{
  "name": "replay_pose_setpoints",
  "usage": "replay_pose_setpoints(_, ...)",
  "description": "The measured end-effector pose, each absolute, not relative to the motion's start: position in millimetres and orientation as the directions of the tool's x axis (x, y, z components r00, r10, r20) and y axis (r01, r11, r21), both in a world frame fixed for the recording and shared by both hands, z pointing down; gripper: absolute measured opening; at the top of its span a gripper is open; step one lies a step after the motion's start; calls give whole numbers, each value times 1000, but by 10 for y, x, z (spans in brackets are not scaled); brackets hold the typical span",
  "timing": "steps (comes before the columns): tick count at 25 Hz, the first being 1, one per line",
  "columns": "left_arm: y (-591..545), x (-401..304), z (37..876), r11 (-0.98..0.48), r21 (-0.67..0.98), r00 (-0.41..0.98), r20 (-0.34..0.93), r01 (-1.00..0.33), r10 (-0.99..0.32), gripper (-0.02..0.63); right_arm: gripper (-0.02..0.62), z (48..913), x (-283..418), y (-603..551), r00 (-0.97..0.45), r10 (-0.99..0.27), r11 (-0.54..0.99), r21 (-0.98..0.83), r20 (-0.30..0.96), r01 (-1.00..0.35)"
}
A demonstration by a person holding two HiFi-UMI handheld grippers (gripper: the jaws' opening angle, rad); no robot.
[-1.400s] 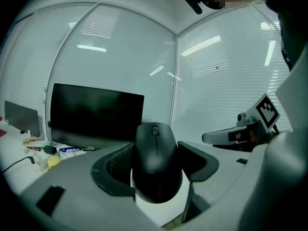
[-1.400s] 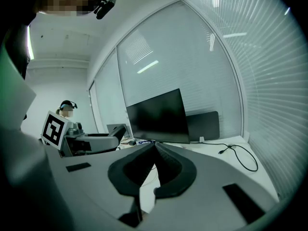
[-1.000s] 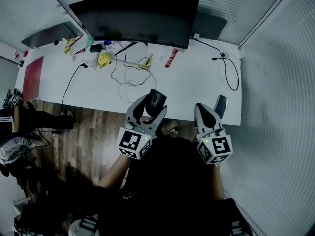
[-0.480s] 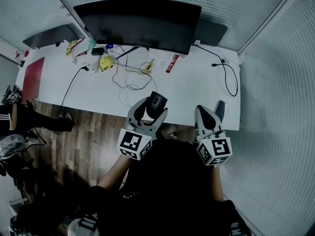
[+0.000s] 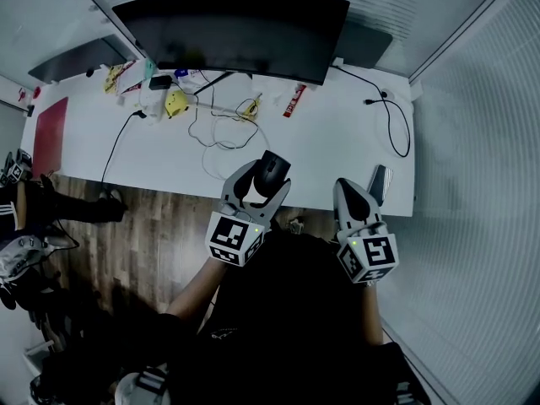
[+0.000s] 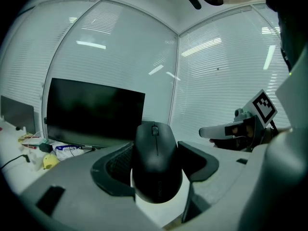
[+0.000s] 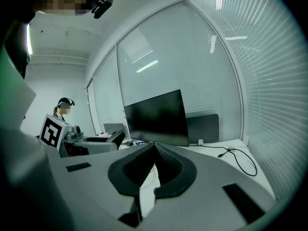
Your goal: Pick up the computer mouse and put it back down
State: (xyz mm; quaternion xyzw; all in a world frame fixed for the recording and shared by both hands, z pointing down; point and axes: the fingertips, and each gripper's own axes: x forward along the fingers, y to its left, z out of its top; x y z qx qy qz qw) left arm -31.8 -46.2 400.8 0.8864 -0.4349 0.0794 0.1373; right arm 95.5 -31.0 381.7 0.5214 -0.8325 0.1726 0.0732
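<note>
The black computer mouse (image 5: 272, 172) is held off the desk, over its front edge, with my left gripper (image 5: 268, 179) shut on its sides. In the left gripper view the mouse (image 6: 156, 160) fills the gap between the dark pads, wheel end pointing away, and my left gripper (image 6: 157, 166) clamps it. My right gripper (image 5: 347, 186) hovers at the desk's front right, shut with nothing in it. The right gripper view shows my right gripper (image 7: 155, 151) with its pads touching.
The white desk (image 5: 337, 142) carries a large dark monitor (image 5: 236, 32), tangled cables (image 5: 224, 129), a yellow object (image 5: 175, 102), a red mat (image 5: 52, 133) and a dark flat device (image 5: 380, 182) by the right gripper. A black cable (image 5: 396, 125) loops at the right. Wood floor lies below.
The left gripper with the mouse has shifted slightly to the right. The right gripper has stayed in place.
</note>
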Motion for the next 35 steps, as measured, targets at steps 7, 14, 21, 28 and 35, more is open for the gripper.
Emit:
replay_pose_setpoints(7,-708,-299,4254,-613,189,639,308,-768,-705,291,0,3950,905,-417,-413,-841,354,-220,350,-909)
replay_pose_setpoints(14,-988,-313,4526,-642,176,655,368,-746,-660,291,0,3978,853,-578,-371,-852,306,-223,368,-925)
replay_pose_setpoints(21,-1153,-215,4840,-693,180,691,425,-698,-585,291,0,4059,891,-587,-297,-871,225,-220,391,-949)
replay_pose_setpoints(28,-1293,-78,5172,-752,165,718,480,-638,-504,291,0,4110,1011,-609,-206,-887,124,-219,413,-968)
replay_pose_setpoints(35,-1382,67,5474,-801,165,732,541,-575,-414,291,0,4204,1095,-584,-134,-889,37,-222,438,-974)
